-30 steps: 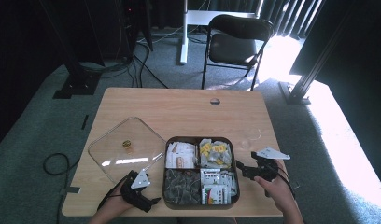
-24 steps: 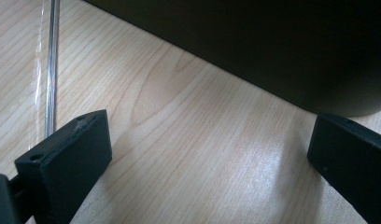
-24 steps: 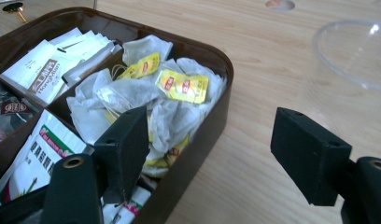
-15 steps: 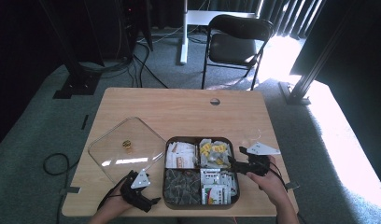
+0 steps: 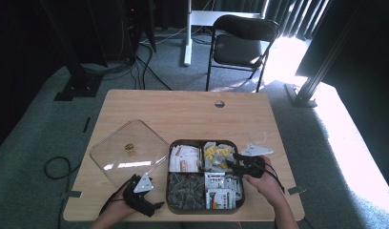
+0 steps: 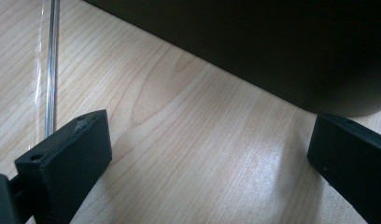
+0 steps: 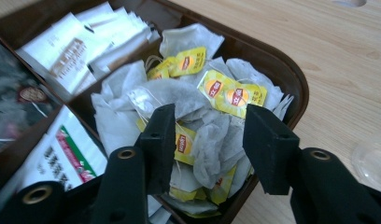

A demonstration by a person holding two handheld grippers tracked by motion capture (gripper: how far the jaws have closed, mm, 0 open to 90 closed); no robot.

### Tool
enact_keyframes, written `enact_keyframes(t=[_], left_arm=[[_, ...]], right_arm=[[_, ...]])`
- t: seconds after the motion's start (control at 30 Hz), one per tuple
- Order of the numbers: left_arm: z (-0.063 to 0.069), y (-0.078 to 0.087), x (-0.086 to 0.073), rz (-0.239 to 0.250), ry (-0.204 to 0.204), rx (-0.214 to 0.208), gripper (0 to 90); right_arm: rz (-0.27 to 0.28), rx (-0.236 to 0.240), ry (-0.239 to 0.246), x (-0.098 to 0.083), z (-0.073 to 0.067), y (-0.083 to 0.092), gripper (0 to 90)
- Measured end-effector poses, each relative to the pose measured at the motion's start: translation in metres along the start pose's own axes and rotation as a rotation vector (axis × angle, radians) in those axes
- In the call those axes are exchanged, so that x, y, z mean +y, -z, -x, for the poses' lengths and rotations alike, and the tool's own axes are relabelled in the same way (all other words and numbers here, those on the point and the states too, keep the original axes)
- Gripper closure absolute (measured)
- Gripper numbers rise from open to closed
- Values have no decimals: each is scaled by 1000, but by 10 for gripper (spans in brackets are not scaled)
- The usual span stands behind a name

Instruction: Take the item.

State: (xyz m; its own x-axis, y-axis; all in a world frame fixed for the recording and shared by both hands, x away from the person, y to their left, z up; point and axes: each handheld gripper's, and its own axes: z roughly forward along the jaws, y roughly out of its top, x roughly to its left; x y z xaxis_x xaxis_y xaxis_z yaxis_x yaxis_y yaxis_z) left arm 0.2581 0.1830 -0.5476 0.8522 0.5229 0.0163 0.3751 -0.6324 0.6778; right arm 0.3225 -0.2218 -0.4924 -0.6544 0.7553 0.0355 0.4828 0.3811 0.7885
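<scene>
A dark brown tray [image 5: 205,141] with four compartments sits at the table's front. Its far right compartment holds several tea bags with yellow tags [image 5: 216,153]. My right gripper [image 5: 232,160] reaches into that compartment from the right. In the right gripper view its jaws have just been closing and stand half apart [image 7: 209,135] astride a grey tea bag [image 7: 212,140], the pads not pressing it. My left gripper [image 5: 154,198] rests on the table by the tray's front left corner. Its jaws [image 6: 209,144] are wide open on bare wood, facing the tray's wall [image 6: 272,46].
A clear lid [image 5: 126,160] lies left of the tray, a small gold thing [image 5: 129,148] under or on it; its edge [image 6: 51,70] runs beside my left jaw. White sachets [image 7: 86,42], green-white packets [image 7: 62,154] and dark packets [image 7: 16,98] fill the other compartments. A chair [image 5: 240,45] stands beyond the table.
My right gripper has moved left from the tray's right rim to over the tea bag compartment, and its jaws have narrowed. The left gripper has stayed put.
</scene>
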Motion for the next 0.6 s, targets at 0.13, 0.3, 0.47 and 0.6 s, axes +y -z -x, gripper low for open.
enact_keyframes(t=[0.13,0.3,0.47,0.6], left_arm=[[0,0,0,0,0,0,0],[0,0,0,0,0,0,0],[0,0,0,0,-1,0,0],[0,0,0,0,0,0,0]], right_arm=[[-34,-19,26,-1,0,-7,582],[-74,-17,33,-2,-2,-14,658],[-70,-1,-3,-3,-1,-17,796],[-59,-12,-18,-3,0,-14,880]])
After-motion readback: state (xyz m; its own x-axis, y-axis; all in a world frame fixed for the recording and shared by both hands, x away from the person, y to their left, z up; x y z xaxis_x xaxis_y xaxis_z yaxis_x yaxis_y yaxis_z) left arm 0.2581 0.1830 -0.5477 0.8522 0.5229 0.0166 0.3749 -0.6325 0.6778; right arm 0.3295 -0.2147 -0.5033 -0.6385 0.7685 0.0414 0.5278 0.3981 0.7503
